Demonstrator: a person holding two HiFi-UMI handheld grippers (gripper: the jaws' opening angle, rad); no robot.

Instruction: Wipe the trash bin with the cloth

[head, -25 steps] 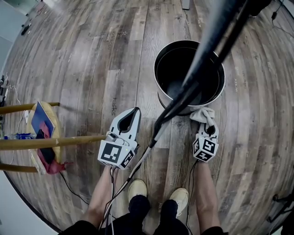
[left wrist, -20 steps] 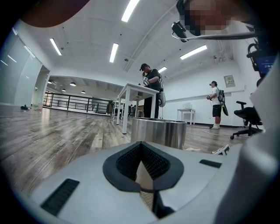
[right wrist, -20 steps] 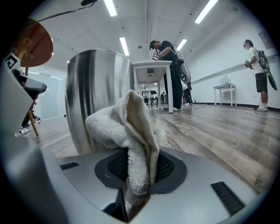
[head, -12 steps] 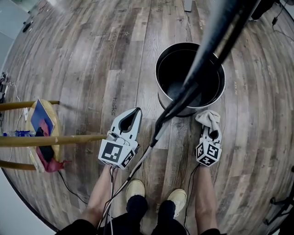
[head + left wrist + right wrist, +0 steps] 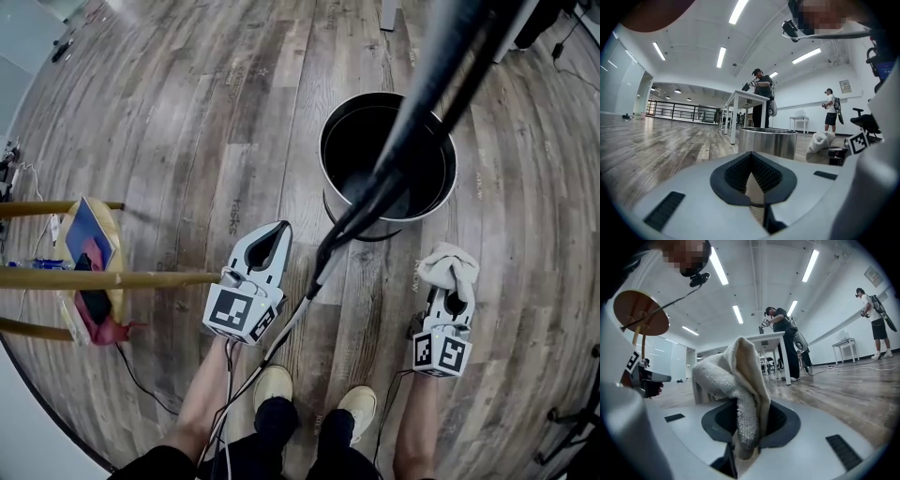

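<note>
The right gripper [image 5: 452,289] is clamping its jaws on a cream cloth [image 5: 449,266], which is bunching up above the jaw tips and drooping down between the pads. The gripper is hovering over the wooden floor [image 5: 187,141] near the right side of the trash bin [image 5: 352,131], on the person's side of it, and the cloth is sitting apart from the bin's wall. The bin, round and metal with a dark inside, is standing upright on the floor ahead of the person's shoes [image 5: 278,384]. The left gripper [image 5: 274,236] is gripping nothing, its jaw tips meeting, and is pointing toward the bin's near left side, apart from it. A dark pole [image 5: 422,103] is crossing in front of the bin in the head view. A wooden stool [image 5: 94,278] is standing far off to the left.
</note>
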